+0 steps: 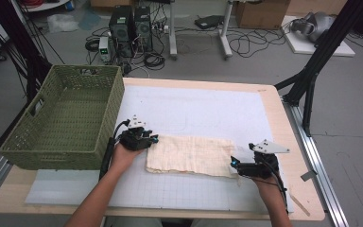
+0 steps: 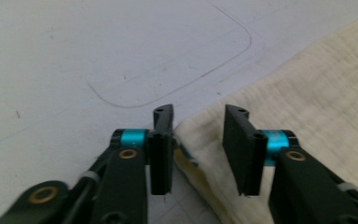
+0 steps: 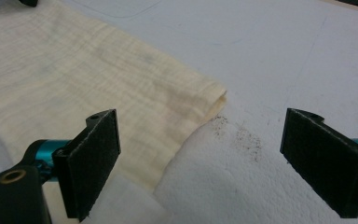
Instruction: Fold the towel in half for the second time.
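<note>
Cloth (image 1: pixel 192 155) lengthwise between both grippers

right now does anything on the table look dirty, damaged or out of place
Mostly tidy. The cream cloth lies flat on the white mat, though greyish smudges mark it near its corner. A scatter of dark specks sits on the mat just past that corner. The green basket hangs slightly over the table's left edge.

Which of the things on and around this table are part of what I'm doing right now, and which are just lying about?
In the job:
- folded cream cloth
- left hand-held gripper, at the cloth's left end
- right hand-held gripper, at its right end
- white gridded mat underneath

Lying about:
- green woven basket, left on the table
- computer towers, cables and cardboard box on the floor behind
</note>
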`<state>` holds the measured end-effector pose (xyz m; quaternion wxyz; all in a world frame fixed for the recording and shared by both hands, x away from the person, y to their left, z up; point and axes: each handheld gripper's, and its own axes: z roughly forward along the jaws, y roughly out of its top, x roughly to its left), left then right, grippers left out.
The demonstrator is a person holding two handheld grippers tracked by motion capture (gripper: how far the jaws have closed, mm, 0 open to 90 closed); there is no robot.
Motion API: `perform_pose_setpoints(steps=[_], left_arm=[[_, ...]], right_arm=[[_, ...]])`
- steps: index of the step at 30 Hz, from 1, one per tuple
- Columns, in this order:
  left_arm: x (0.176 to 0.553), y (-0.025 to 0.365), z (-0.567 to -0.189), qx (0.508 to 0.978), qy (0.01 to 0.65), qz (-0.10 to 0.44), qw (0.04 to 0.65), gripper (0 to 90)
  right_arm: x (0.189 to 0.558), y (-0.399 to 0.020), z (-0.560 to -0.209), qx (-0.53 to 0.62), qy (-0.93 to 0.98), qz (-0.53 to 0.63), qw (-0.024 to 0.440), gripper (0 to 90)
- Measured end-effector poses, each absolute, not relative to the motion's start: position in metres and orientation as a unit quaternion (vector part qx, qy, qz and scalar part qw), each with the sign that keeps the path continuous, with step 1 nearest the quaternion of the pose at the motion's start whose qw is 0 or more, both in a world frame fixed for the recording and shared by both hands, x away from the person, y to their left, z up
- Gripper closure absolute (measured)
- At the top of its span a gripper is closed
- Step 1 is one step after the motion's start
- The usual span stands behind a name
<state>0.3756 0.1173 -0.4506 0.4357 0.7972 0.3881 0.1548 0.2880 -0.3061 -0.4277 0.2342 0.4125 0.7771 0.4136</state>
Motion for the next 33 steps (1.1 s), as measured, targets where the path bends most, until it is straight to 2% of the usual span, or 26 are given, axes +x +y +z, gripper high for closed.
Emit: perform_pose_setpoints(steps=[4, 12, 18, 25, 30, 32, 33], left_arm=[[0.376, 0.118, -0.451, 0.799, 0.386, 0.154, 0.435, 83.3], [0.376, 0.122, -0.451, 0.788, 0.395, 0.138, 0.451, 85.7], [0.378, 0.127, -0.451, 0.782, 0.403, 0.127, 0.457, 85.7], [0.377, 0.127, -0.451, 0.782, 0.404, 0.126, 0.458, 85.7], [0.377, 0.128, -0.451, 0.782, 0.402, 0.126, 0.459, 85.7], [0.377, 0.129, -0.451, 0.783, 0.403, 0.126, 0.458, 85.8], [0.377, 0.129, -0.451, 0.783, 0.403, 0.127, 0.457, 85.9]], right_arm=[[0.299, -0.300, -0.428, 0.414, 0.783, 0.406, 0.226, 11.3], [0.337, -0.287, -0.433, 0.423, 0.807, 0.363, 0.195, 12.2], [0.362, -0.286, -0.436, 0.425, 0.818, 0.347, 0.172, 35.1], [0.371, -0.281, -0.440, 0.404, 0.834, 0.343, 0.155, 59.9], [0.375, -0.282, -0.440, 0.398, 0.837, 0.346, 0.150, 61.0], [0.376, -0.282, -0.441, 0.396, 0.836, 0.354, 0.137, 70.6], [0.377, -0.283, -0.441, 0.393, 0.837, 0.357, 0.129, 79.3]])
